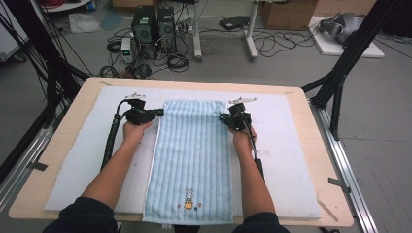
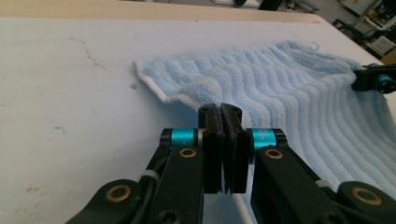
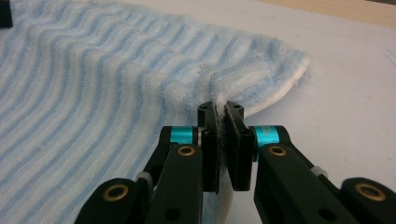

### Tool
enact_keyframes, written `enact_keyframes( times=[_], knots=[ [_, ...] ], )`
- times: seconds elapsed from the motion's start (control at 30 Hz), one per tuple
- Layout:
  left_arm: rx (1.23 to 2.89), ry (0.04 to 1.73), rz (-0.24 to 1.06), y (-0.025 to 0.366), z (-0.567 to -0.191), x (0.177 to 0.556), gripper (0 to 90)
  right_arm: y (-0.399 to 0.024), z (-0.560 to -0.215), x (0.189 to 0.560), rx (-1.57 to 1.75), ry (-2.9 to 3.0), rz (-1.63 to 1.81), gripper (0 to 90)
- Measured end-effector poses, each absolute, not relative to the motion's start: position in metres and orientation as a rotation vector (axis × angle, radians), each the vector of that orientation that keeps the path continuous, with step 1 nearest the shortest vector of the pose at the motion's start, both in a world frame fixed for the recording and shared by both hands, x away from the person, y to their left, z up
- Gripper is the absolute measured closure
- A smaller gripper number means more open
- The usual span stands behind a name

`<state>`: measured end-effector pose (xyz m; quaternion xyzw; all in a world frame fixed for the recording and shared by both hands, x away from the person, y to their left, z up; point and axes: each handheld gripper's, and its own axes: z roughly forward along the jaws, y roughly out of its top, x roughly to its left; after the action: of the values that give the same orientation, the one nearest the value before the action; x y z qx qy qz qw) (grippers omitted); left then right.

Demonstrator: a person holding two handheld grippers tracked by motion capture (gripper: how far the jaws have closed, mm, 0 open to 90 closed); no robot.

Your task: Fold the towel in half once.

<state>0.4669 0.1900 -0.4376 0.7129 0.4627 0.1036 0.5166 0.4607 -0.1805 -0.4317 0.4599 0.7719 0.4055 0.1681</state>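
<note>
A light blue striped towel (image 1: 192, 145) lies lengthwise on the white mat (image 1: 286, 145), with a small rabbit picture (image 1: 188, 198) near its front hem. My left gripper (image 1: 160, 112) is shut on the towel's left edge close to the far corner. In the left gripper view the jaws (image 2: 219, 109) pinch the white-trimmed hem, and the towel (image 2: 289, 93) bunches up just beyond them. My right gripper (image 1: 222, 116) is shut on the right edge near the other far corner. In the right gripper view the cloth (image 3: 93, 93) is squeezed between the pads (image 3: 220, 108).
The mat covers most of a wooden table (image 1: 63, 145) with bare wood around its border. Black frame posts (image 1: 340, 73) stand at both far sides. Computer towers (image 1: 153, 26) and cables lie on the floor beyond the table's far edge.
</note>
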Motion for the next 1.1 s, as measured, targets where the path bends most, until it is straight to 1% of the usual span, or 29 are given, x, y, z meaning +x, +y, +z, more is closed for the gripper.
enact_keyframes(
  times=[0.17, 0.3, 0.37, 0.53, 0.6, 0.8, 1.1],
  knots=[
    [1.669, 1.055, 0.244, 0.194, -0.431, 0.454, 86.9, -0.185, -0.428, 0.451, 1.307, 2.2, 1.223, 85.6],
    [1.712, 1.022, 0.216, 0.198, -0.426, 0.446, 87.0, -0.19, -0.425, 0.44, 1.291, 2.203, 1.284, 85.5],
    [1.689, 1.003, 0.238, 0.199, -0.424, 0.44, 87.0, -0.191, -0.423, 0.434, 1.271, 2.217, 1.289, 85.5],
    [1.686, 0.968, 0.225, 0.203, -0.42, 0.421, 86.9, -0.191, -0.418, 0.415, 1.213, 2.235, 1.304, 85.2],
    [1.682, 0.944, 0.234, 0.205, -0.42, 0.411, 86.9, -0.193, -0.417, 0.406, 1.195, 2.238, 1.327, 85.1],
    [1.747, 0.907, 0.228, 0.202, -0.422, 0.386, 86.8, -0.197, -0.419, 0.385, 1.18, 2.274, 1.314, 84.3],
    [1.751, 0.876, 0.194, 0.204, -0.428, 0.355, 86.6, -0.201, -0.422, 0.352, 1.149, 2.288, 1.335, 84.1]
  ],
)
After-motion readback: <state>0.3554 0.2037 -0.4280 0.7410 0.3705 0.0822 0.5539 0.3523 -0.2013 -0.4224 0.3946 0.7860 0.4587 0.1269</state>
